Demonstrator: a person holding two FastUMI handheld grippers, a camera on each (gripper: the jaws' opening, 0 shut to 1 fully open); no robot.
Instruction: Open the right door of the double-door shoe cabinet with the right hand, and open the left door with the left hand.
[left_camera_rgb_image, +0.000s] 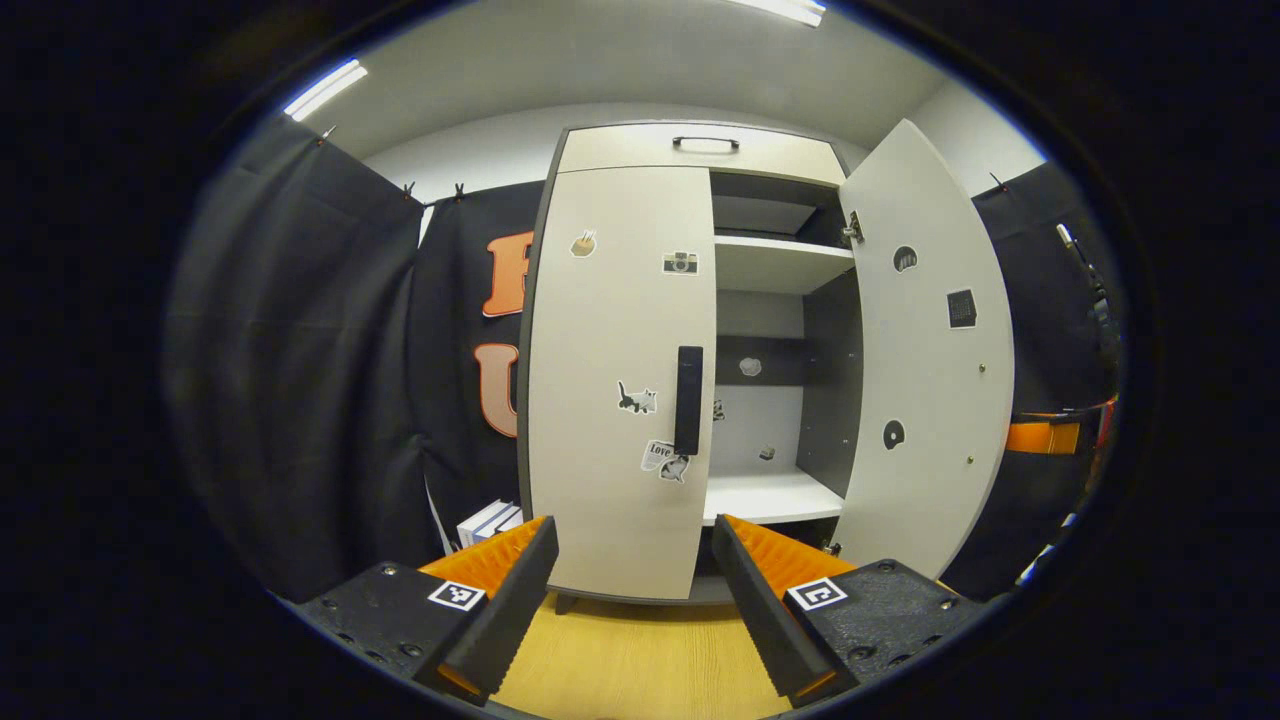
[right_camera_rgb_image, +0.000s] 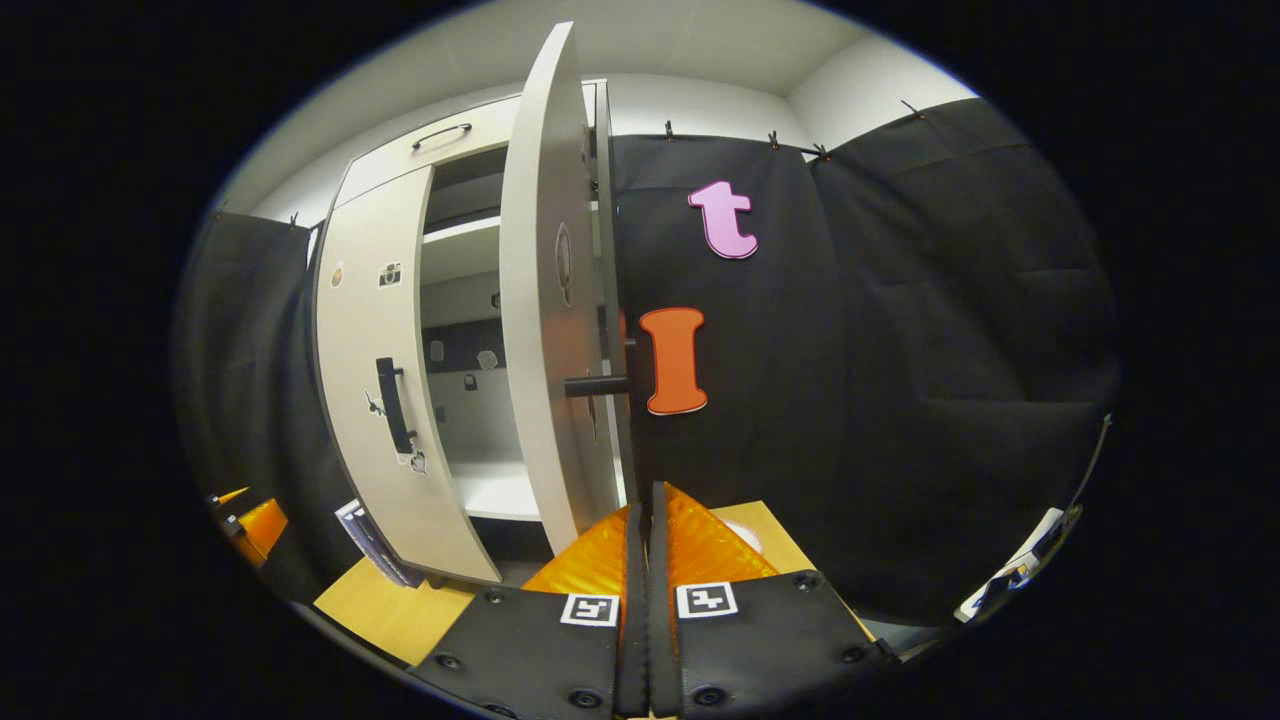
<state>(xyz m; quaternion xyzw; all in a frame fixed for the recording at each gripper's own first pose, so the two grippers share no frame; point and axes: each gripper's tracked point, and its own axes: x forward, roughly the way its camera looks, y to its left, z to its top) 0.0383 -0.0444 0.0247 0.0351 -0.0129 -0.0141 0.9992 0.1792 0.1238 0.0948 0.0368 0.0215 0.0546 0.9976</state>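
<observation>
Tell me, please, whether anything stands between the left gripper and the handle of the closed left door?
Nothing visible does. The left gripper is open and faces the left door's handle across bare space, with the right door swung off to the side.

Left gripper view: low, facing the tall off-white double-door shoe cabinet (left_camera_rgb_image: 640, 350) head-on from a short way back. Right gripper view: off to the cabinet's right, close, looking along the open right door's (right_camera_rgb_image: 545, 300) edge. Both views share the closed left door (left_camera_rgb_image: 615, 380) and the inner shelves.
</observation>
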